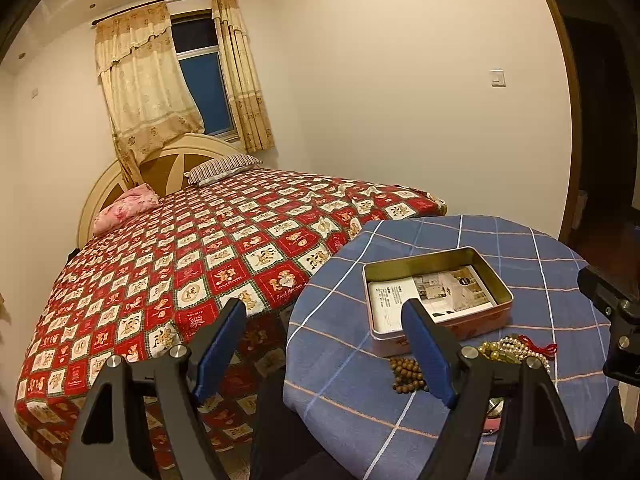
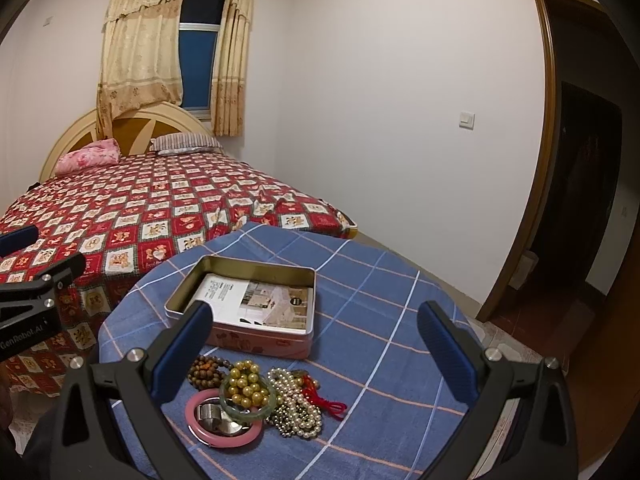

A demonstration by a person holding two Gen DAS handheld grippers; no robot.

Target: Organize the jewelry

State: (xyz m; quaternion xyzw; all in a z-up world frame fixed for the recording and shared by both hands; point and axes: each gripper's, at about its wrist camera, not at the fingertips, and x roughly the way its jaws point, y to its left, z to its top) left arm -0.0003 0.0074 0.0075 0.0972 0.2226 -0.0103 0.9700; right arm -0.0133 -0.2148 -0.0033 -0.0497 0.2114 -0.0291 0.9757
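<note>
An open pink tin box [image 2: 256,336] with a printed card inside stands on the round table; it also shows in the left wrist view [image 1: 424,336]. In front of it lies a pile of jewelry: a brown wooden bead bracelet [image 2: 208,370], yellow beads [image 2: 246,390] inside a green bangle [image 2: 236,410], a pink bangle [image 2: 208,436], a pearl necklace [image 2: 296,404] and a red cord [image 2: 326,400]. My right gripper [image 2: 316,336] is open and empty above the pile. My left gripper [image 1: 326,336] is open and empty at the table's left edge, near the brown beads [image 1: 406,372].
The table wears a blue checked cloth [image 2: 380,320]. A bed with a red patterned cover [image 2: 140,208] stands close behind and left of it. A dark doorway [image 2: 580,200] is at the right. Tiled floor [image 2: 516,352] shows past the table's right edge.
</note>
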